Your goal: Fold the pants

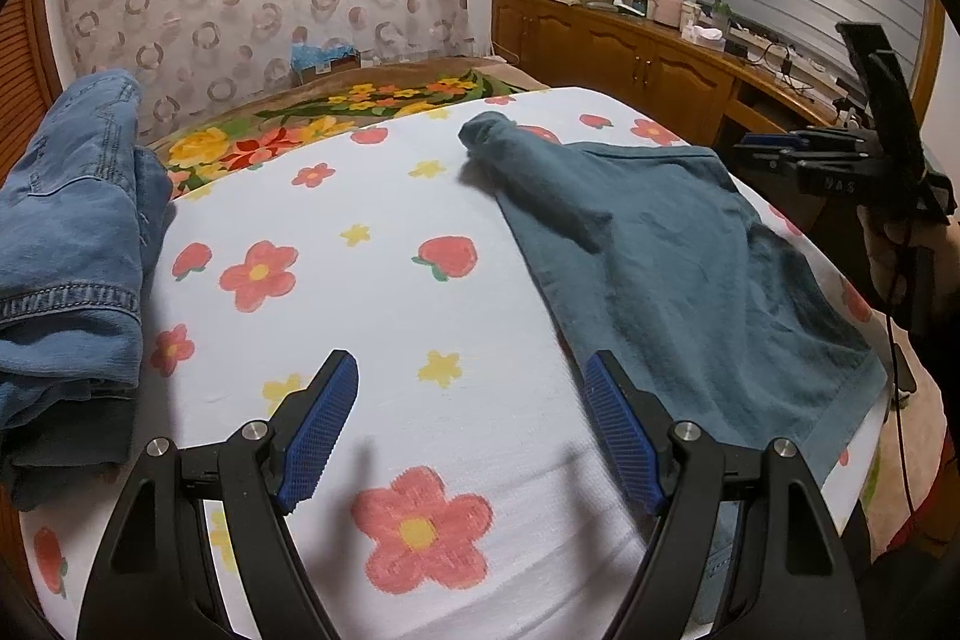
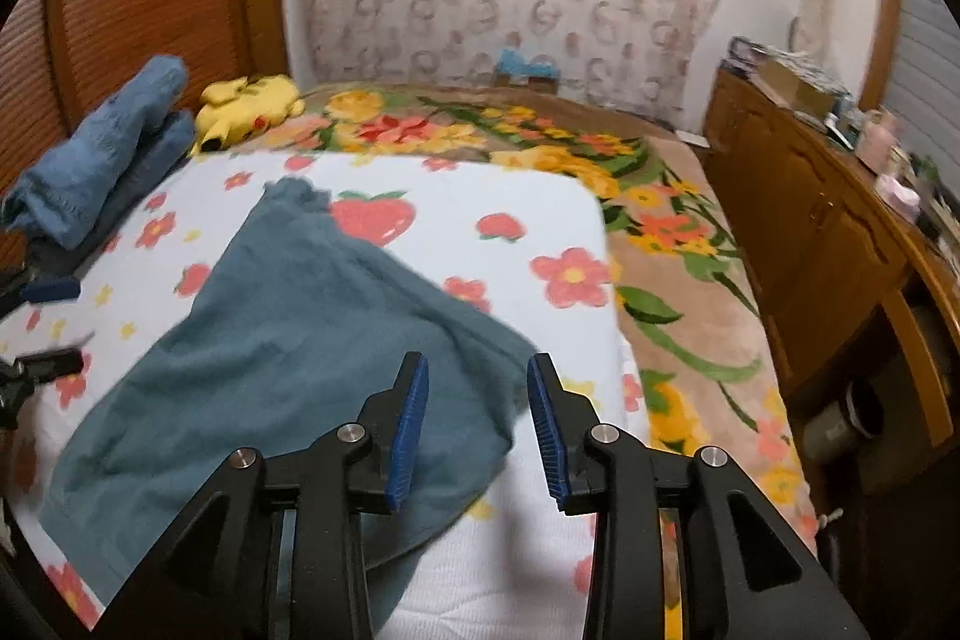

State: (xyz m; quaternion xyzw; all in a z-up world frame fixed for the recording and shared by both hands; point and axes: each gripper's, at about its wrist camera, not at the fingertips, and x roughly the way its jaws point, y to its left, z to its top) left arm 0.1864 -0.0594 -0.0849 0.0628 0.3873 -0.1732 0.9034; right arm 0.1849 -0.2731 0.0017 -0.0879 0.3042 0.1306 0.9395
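From the left wrist, the left gripper (image 1: pixel 471 430) hangs over the flowered white sheet (image 1: pixel 384 292) with its jaws spread wide and nothing between them. The teal pants (image 1: pixel 672 250) lie to its right on the bed, partly folded, 1 end bunched into a small lump toward the far side. The cloth looks soft, light and limp, so it should sag and crease wherever lifted; the flat hemmed edge near the right blue pad seems the best place to pinch. This view alone shows the right gripper (image 1: pixel 774 154) from outside, held in a hand (image 1: pixel 888 250).

From the right wrist, the right gripper (image 2: pixel 478 424) is partly parted and released, the pants (image 2: pixel 288 340) lying beneath and left of it, not pinched. Only here appear the yellow plush toy (image 2: pixel 249 103) and the bed's far flowered blanket (image 2: pixel 690 292). The blue jeans (image 2: pixel 102 148) show in both views.
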